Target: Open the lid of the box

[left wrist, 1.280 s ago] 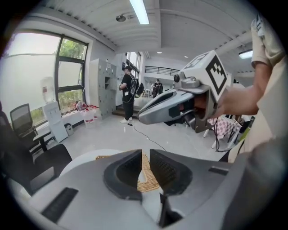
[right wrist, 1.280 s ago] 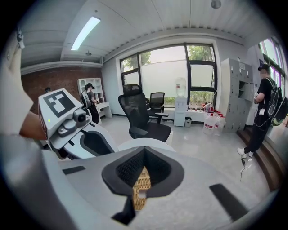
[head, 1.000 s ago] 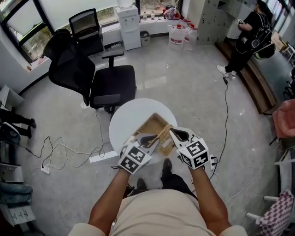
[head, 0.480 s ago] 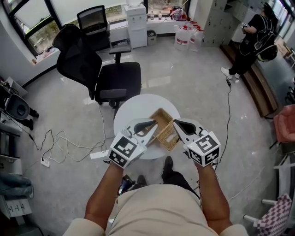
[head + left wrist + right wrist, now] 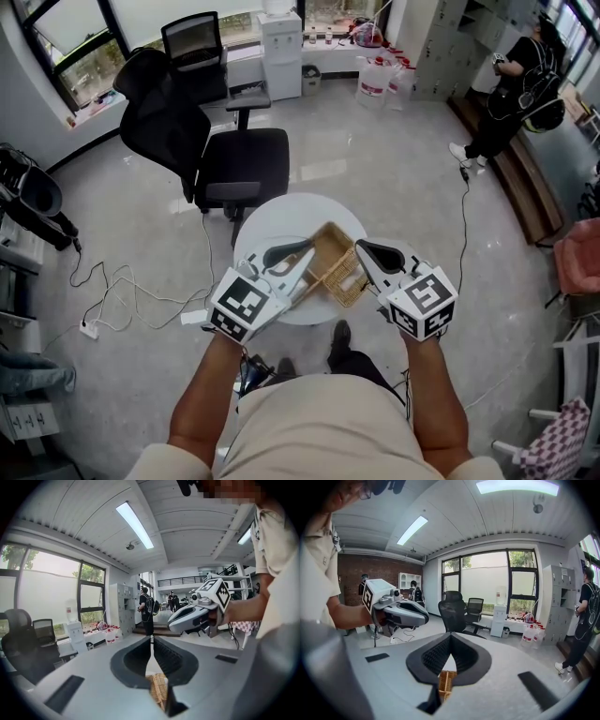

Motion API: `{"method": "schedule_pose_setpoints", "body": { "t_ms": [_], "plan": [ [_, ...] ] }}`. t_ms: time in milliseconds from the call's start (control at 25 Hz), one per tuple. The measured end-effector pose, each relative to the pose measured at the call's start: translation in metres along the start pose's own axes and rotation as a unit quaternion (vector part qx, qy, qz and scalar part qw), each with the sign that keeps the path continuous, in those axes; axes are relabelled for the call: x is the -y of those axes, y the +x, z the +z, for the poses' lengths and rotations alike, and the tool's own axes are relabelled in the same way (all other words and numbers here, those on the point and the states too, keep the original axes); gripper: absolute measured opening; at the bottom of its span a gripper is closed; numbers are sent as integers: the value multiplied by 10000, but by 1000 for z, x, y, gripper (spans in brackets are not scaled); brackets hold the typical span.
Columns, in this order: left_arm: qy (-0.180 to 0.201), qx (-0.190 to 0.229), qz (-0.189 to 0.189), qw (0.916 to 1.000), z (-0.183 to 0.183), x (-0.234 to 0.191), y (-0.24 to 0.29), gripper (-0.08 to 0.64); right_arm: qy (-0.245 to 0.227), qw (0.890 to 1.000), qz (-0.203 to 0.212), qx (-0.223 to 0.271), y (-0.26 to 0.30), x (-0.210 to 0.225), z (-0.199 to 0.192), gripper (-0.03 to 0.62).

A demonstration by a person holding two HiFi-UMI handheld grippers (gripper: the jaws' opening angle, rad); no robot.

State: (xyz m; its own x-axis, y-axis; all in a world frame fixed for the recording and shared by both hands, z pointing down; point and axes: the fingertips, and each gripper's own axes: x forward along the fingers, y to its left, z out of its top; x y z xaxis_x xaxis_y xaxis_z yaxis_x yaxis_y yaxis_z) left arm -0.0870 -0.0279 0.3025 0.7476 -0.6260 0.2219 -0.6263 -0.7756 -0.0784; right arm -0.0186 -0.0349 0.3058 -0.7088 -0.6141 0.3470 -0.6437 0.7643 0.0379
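Observation:
A woven wicker box (image 5: 335,264) sits on the round white table (image 5: 281,220), its lid tipped up at an angle. My left gripper (image 5: 298,258) hovers at the box's left side, jaws shut and empty. My right gripper (image 5: 364,251) hovers at its right side, also shut on nothing. In the left gripper view the closed jaws (image 5: 153,638) point across the room, with wicker (image 5: 158,688) just below them and the right gripper (image 5: 194,616) beyond. In the right gripper view the jaws (image 5: 450,637) meet above the wicker (image 5: 446,682), and the left gripper (image 5: 401,611) is opposite.
A black office chair (image 5: 206,155) stands just behind the table. Cables (image 5: 122,300) lie on the floor to the left. A water dispenser (image 5: 281,47) and water jugs (image 5: 375,70) line the far window. A person (image 5: 516,75) stands at the far right.
Both grippers have drawn apart from the box's near edge to either side of it. The left jaws have closed. The box lid now stands tipped up.

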Motion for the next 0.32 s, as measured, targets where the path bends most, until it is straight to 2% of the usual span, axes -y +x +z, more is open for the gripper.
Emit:
{"method": "schedule_pose_setpoints", "body": {
  "t_ms": [320],
  "plan": [
    [-42, -28, 25, 10000, -4, -10, -8, 23, -35, 10000, 13, -67, 9, -4, 5, -9]
  ]
}}
